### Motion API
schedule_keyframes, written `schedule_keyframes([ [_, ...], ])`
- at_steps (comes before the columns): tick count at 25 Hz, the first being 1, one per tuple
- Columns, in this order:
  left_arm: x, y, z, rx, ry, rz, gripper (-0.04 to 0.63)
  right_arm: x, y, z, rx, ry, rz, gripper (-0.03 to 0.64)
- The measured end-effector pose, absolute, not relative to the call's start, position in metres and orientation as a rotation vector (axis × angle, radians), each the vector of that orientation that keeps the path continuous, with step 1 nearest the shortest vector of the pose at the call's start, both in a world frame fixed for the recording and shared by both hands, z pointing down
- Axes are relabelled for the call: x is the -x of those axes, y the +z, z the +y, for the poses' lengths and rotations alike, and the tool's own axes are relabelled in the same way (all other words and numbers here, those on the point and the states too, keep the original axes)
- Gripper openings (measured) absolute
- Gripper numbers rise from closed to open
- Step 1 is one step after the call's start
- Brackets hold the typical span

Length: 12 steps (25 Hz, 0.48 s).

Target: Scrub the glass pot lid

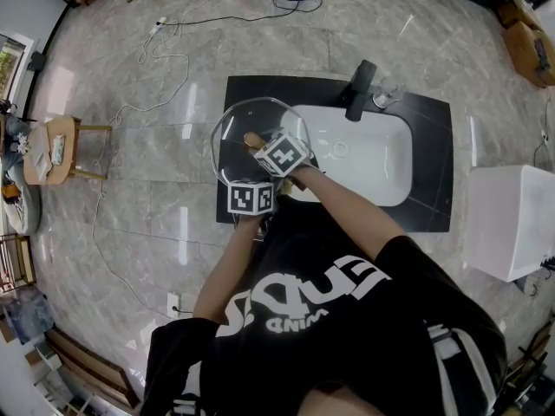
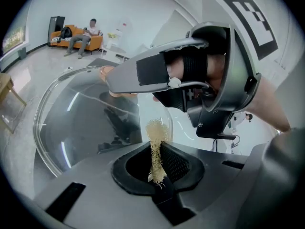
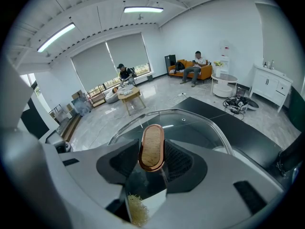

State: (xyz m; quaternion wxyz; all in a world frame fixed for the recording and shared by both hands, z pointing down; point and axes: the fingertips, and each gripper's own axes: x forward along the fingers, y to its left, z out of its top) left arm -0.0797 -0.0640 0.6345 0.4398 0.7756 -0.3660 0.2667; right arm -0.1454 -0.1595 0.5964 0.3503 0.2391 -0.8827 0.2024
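Over the black counter [image 1: 431,133], my right gripper [image 3: 152,163] clamps the glass pot lid [image 3: 202,123] by its handle [image 3: 151,146] so my left gripper [image 2: 159,168], pinching a scrubber [image 2: 156,130], can rub it.

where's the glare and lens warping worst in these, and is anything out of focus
Head view: fisheye bows the floor tiles, with white glare streaks on them; the lid is barely more than a rim. Left gripper view: light streaks on the lid, and the scrubber tip looks soft. Right gripper view: the lamps and whole room curve strongly; the knob is sharp.
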Motion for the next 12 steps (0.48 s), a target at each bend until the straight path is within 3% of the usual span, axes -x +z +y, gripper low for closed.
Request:
schedule_keyframes([
  [12, 0.131, 0.635, -0.054, -1.891, 0.696, -1.008, 0.051, 0.146, 0.598, -0.159, -0.614, 0.526, -2.295, 0.160],
])
